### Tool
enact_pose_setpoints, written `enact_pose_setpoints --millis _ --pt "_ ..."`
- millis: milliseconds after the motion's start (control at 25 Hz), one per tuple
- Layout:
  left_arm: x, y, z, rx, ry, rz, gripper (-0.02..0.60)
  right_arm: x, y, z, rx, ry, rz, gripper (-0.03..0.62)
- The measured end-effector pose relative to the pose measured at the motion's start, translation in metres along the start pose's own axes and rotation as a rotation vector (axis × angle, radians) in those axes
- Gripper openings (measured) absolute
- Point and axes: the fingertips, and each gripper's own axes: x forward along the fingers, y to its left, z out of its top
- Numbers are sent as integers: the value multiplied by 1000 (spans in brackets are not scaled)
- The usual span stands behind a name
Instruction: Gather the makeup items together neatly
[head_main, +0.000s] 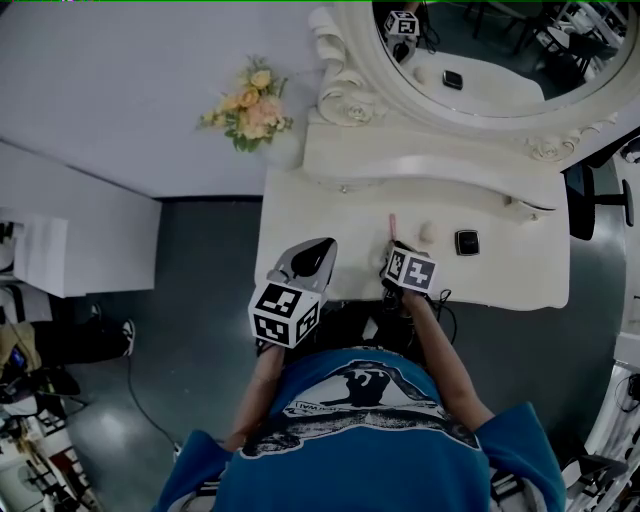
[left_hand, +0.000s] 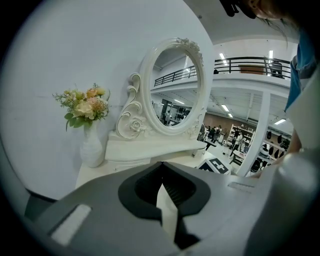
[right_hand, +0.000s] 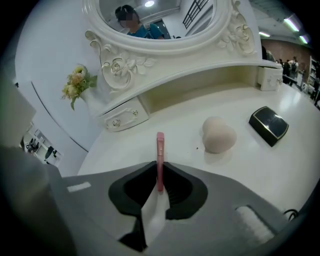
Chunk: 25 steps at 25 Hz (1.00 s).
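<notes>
Item 1, my right tool (right_hand: 159, 165): jaws clamped on a slim pink makeup stick (right_hand: 160, 147), which juts forward over the desk (right_hand: 175, 120).
Item 2, my left tool (left_hand: 161, 165): jaws together, empty.
On the desk, right of the stick: beige sponge (right_hand: 218, 135), with a black compact (right_hand: 269, 125) near it.

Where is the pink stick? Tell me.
The pink stick is clamped in the right gripper at the front of the vanity table. In the right gripper view it is left of the beige sponge and black compact.
</notes>
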Motion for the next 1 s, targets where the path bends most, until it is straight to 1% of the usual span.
enact_pose_setpoints --millis 160,320,480,600,720,840,1000 --pt "-1 3 -2 -2 -1 -2 14 0 0 1 37 -25 27 51" --pt "-3 2 -3 1 -3 -11 14 0 7 0 41 -21 63 110" --pt "-6 2 0 10 -14 -18 14 -8 10 -6 57 -25 103 123" --pt "-7 2 3 11 -19 -24 14 -20 17 -8 54 -41 151 132" --pt "-5 0 3 7 -21 -37 14 -38 27 1 60 -73 223 132" --pt "-1 -5 1 4 -20 -57 14 -59 37 17 36 -119 280 132" --pt "6 -15 -1 3 -17 -88 14 -89 45 34 -37 -177 314 128"
